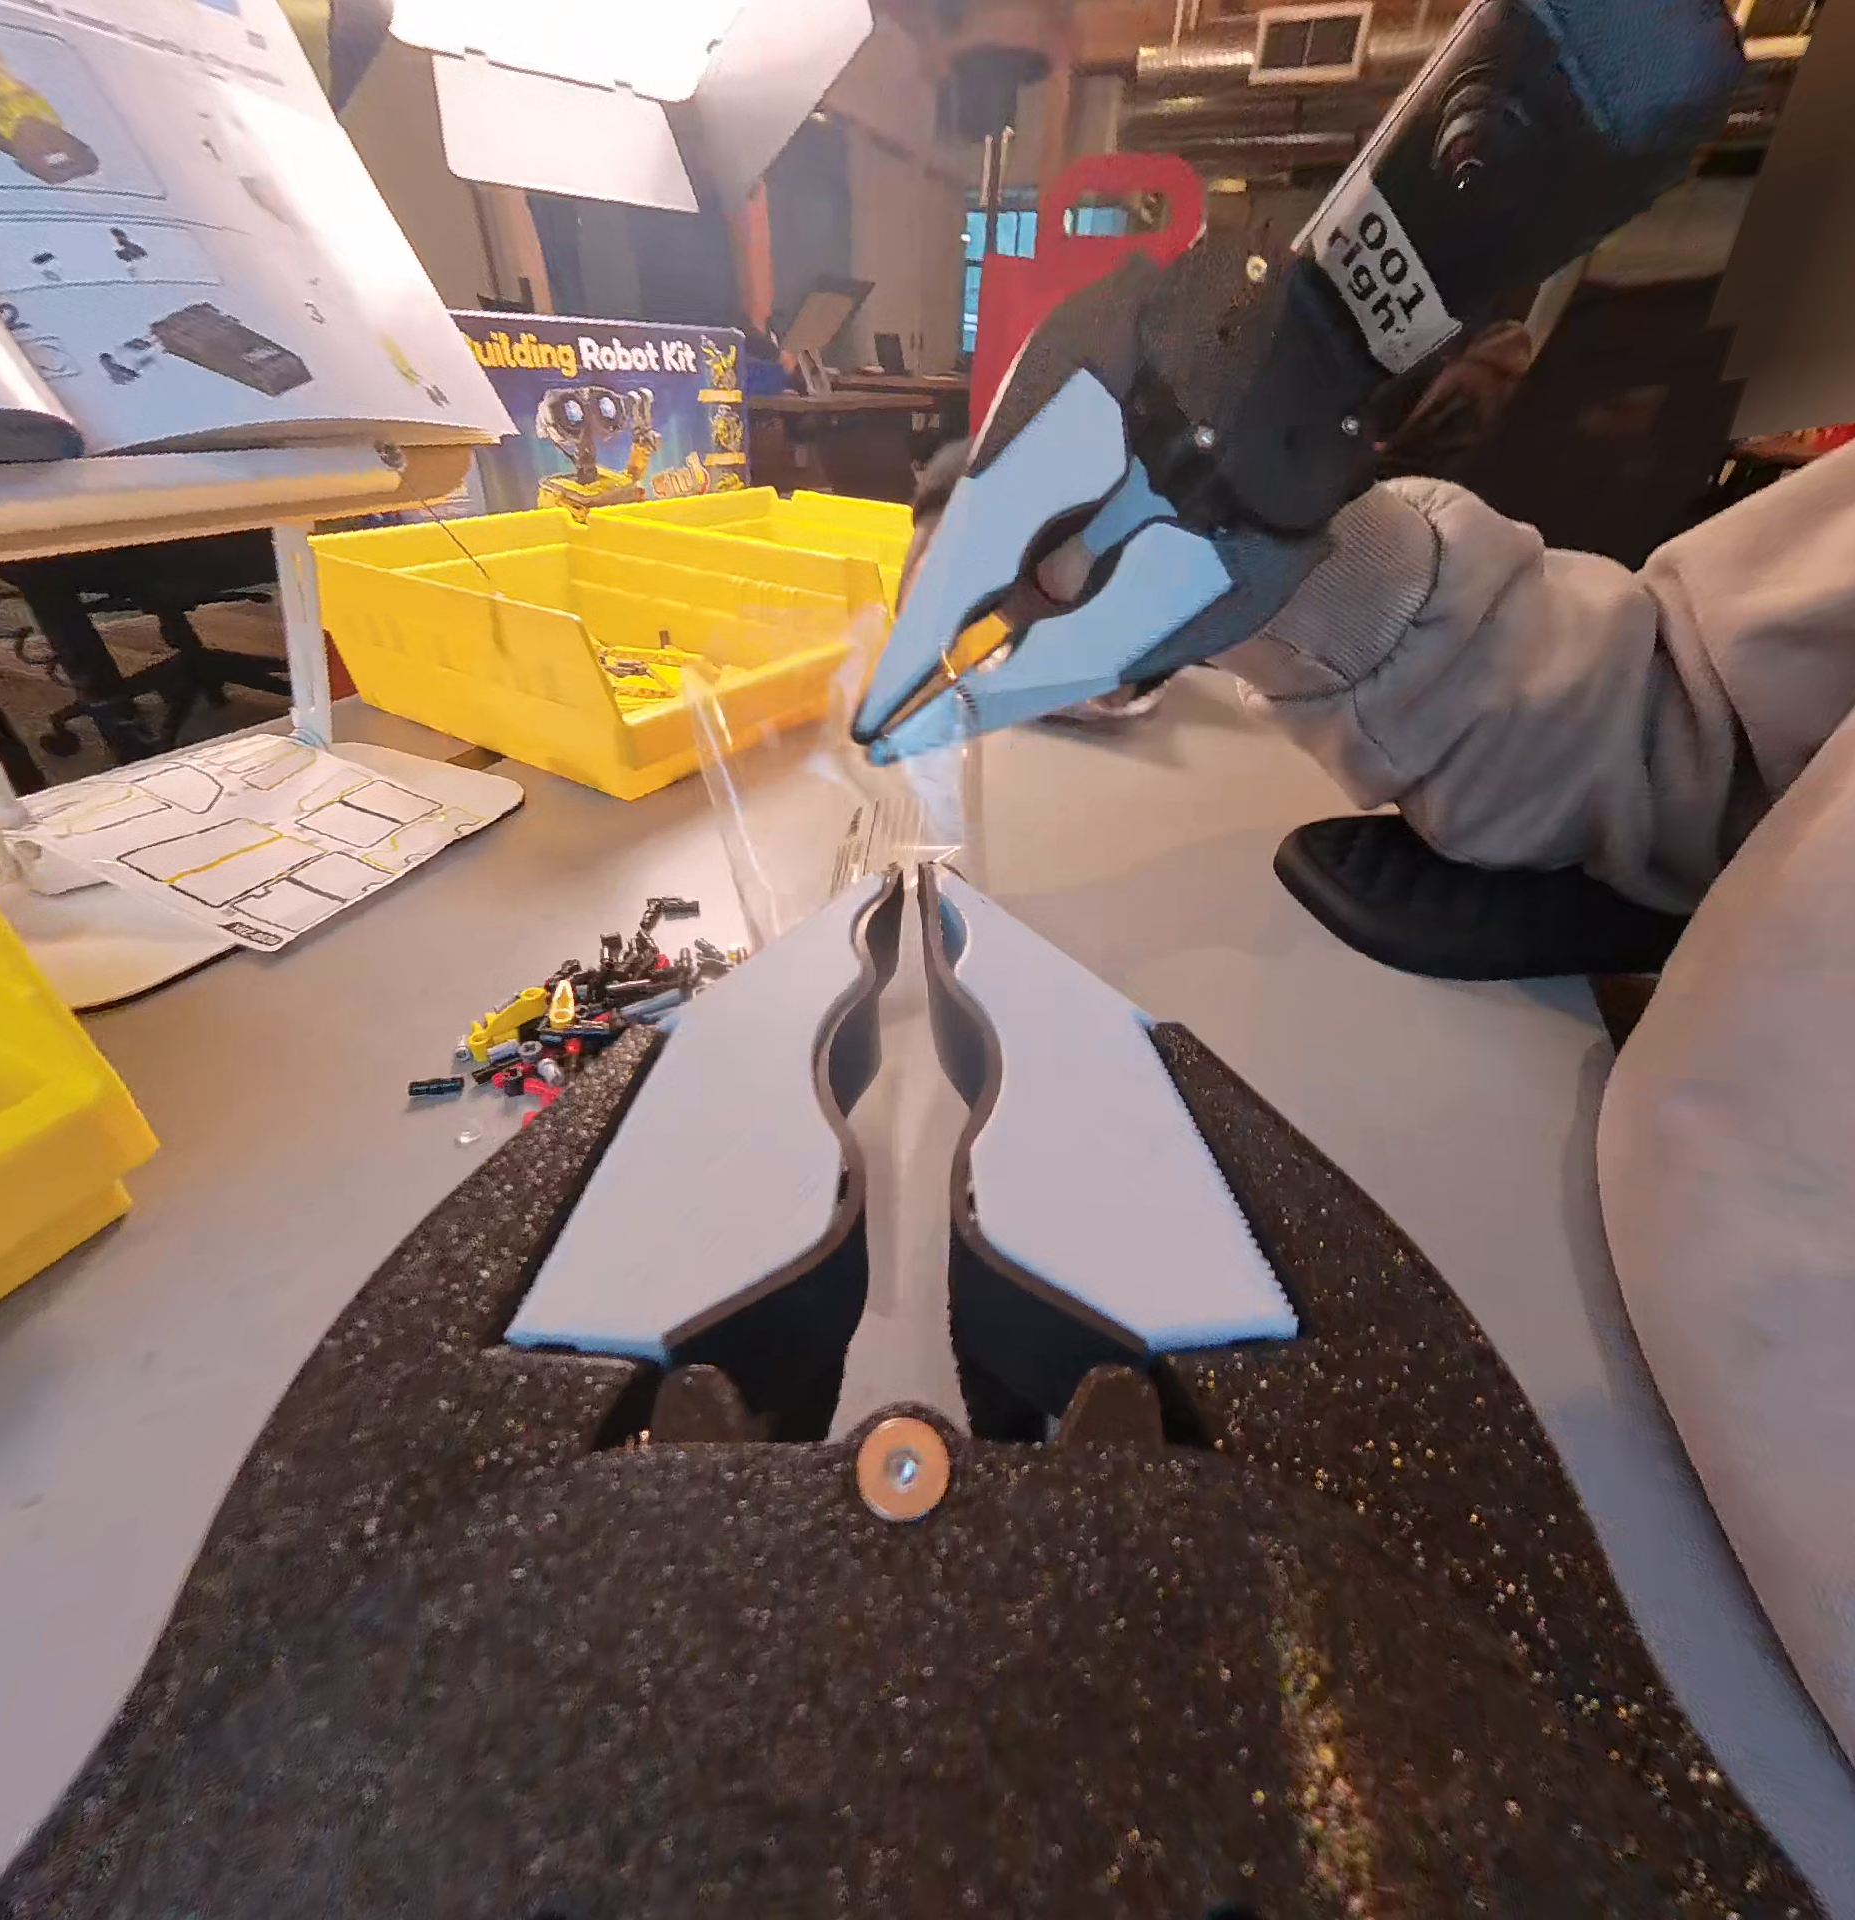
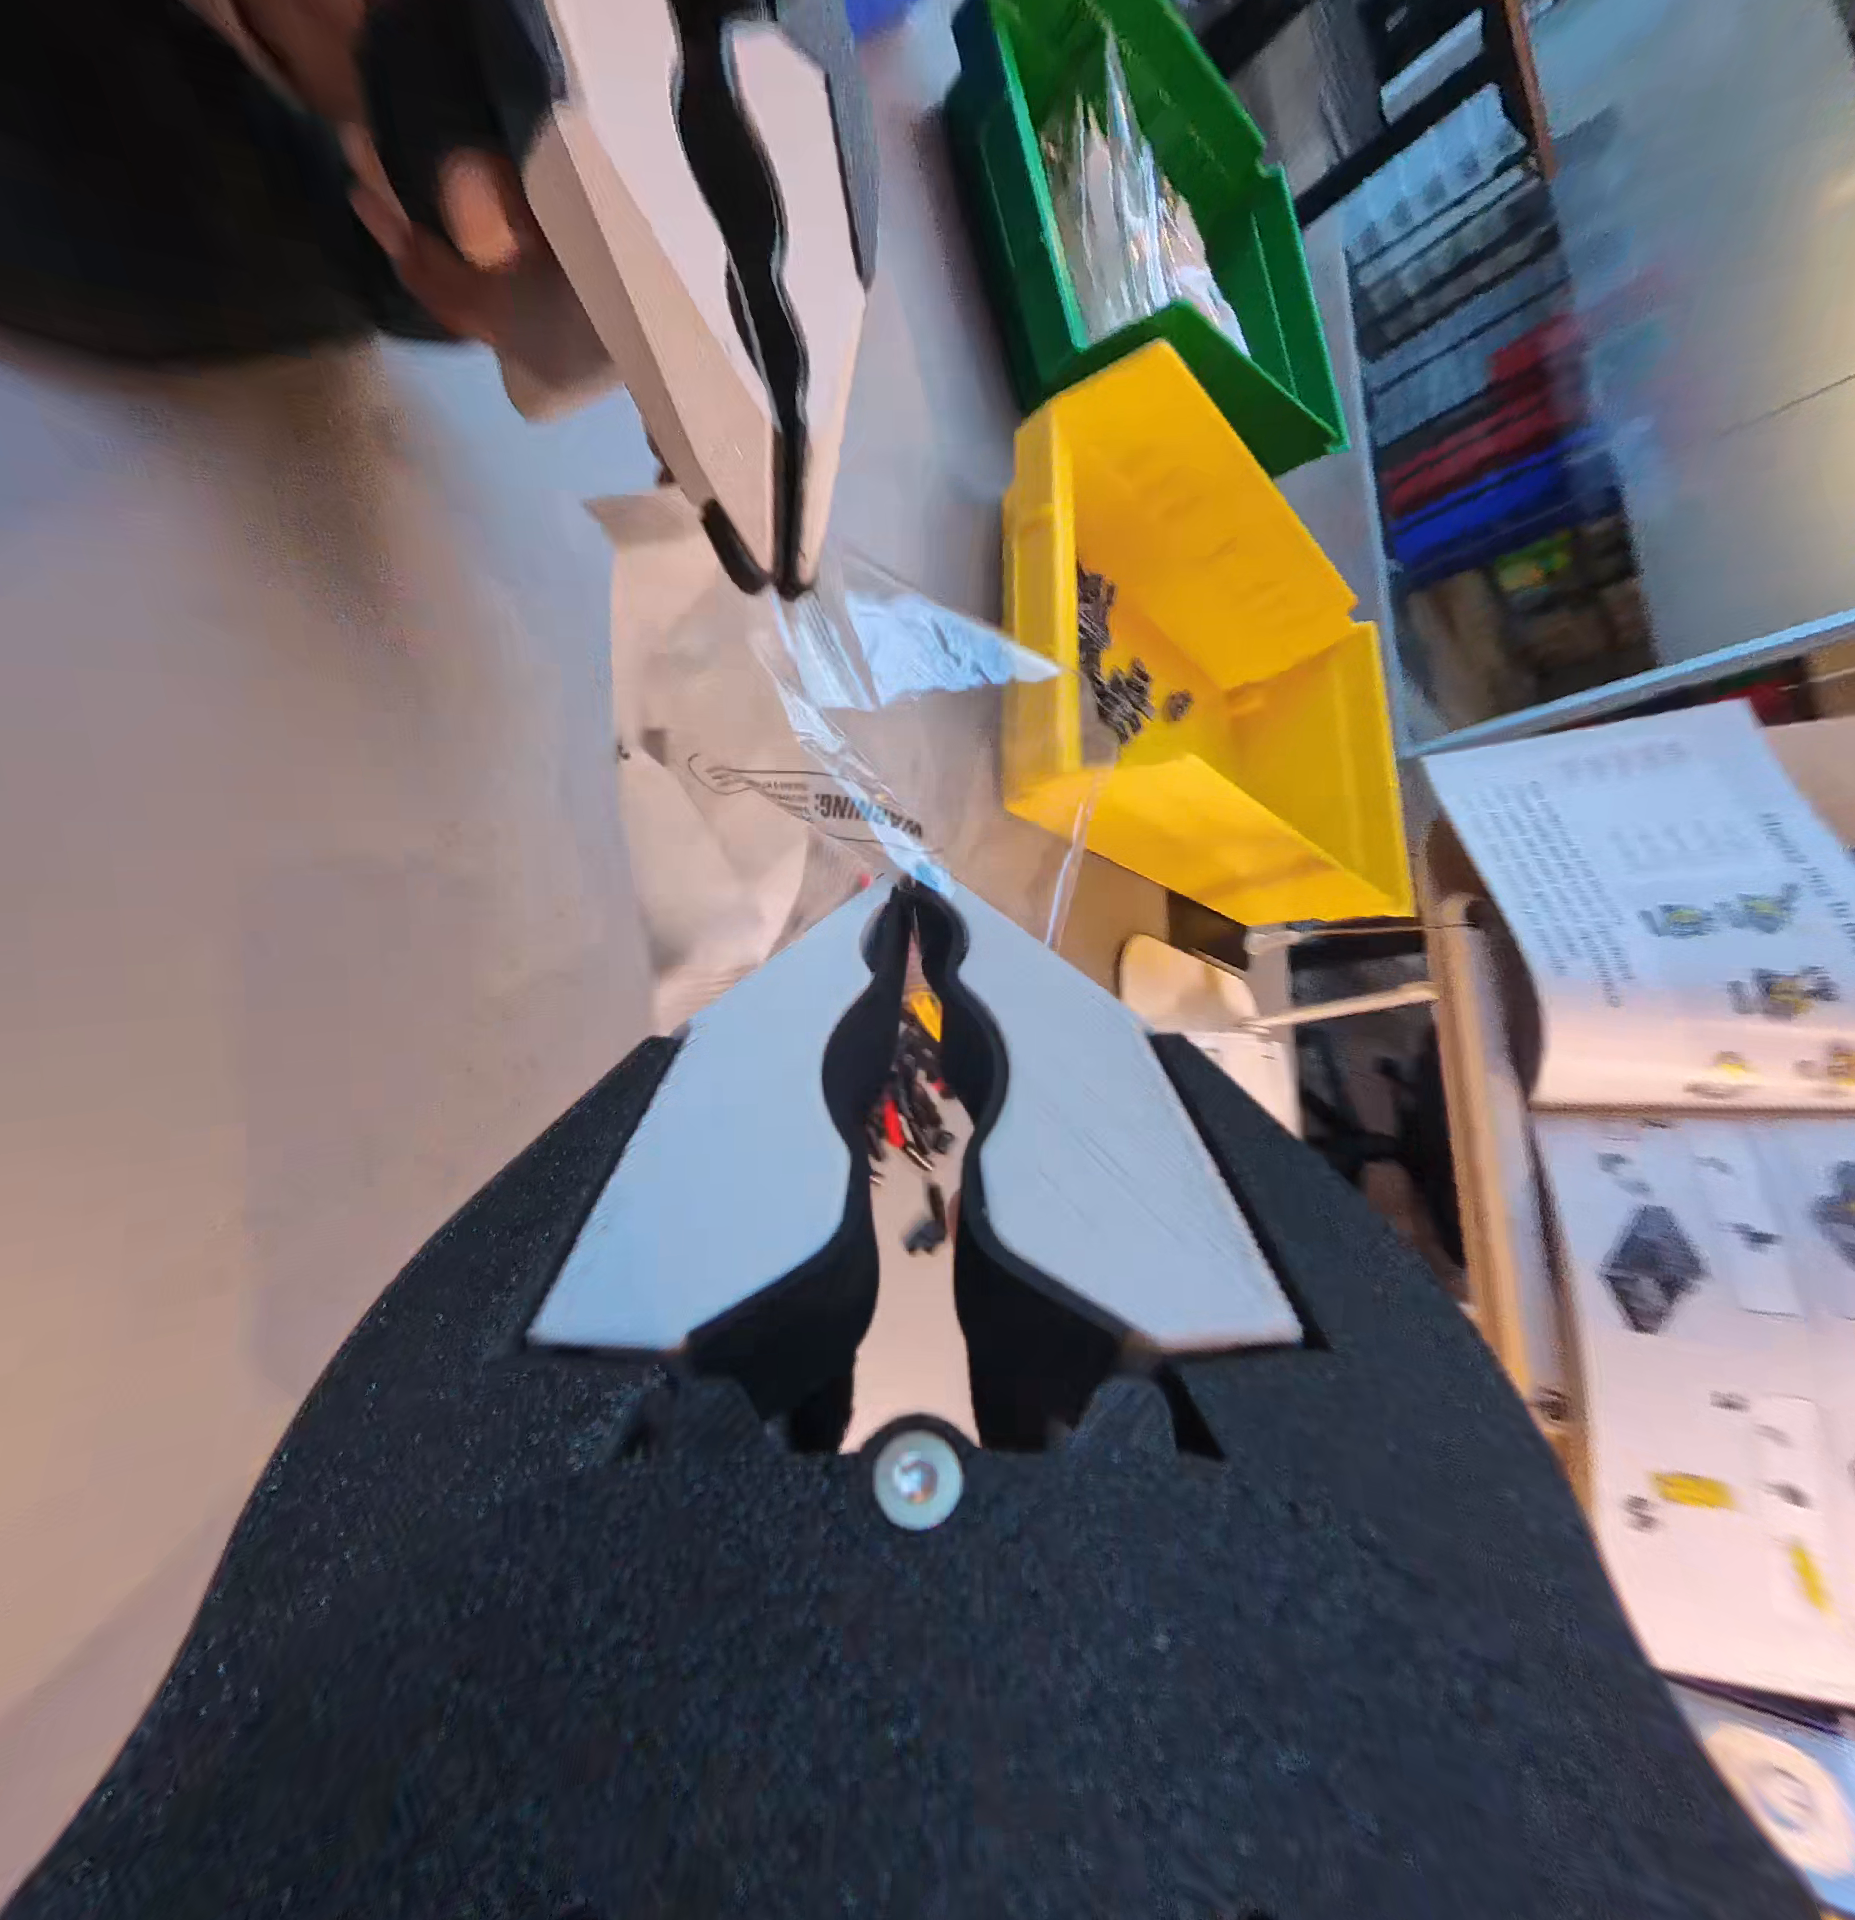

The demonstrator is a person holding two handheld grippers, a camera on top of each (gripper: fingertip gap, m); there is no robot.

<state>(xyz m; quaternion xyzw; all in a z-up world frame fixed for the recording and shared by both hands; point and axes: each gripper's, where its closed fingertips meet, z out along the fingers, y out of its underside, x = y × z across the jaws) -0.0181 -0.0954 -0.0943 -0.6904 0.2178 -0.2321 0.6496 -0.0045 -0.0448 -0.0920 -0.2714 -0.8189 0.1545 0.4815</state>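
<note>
A clear plastic bag [image 1: 850, 821] hangs stretched between both grippers above the grey table [image 1: 1162, 987]. My left gripper [image 1: 912, 881] is shut on the bag's lower edge. My right gripper [image 1: 877, 744], held by a gloved hand, is shut on the bag's upper part. In the right wrist view my right gripper [image 2: 907, 896] pinches the printed bag [image 2: 881, 758], and the left gripper [image 2: 772, 584] pinches its far end. A pile of small black, red and yellow parts [image 1: 580, 1008] lies on the table left of the left gripper. The pile also shows between the right gripper's fingers [image 2: 912, 1112].
Yellow bins [image 1: 549, 644] stand behind the pile, one more at the left edge [image 1: 29, 1122]. An open booklet [image 1: 196, 239] sits on a stand with a sticker sheet [image 1: 248, 842] below it and a kit box [image 1: 611, 416] behind. A yellow bin with black parts [image 2: 1266, 831] and a green bin [image 2: 1016, 260] are nearby.
</note>
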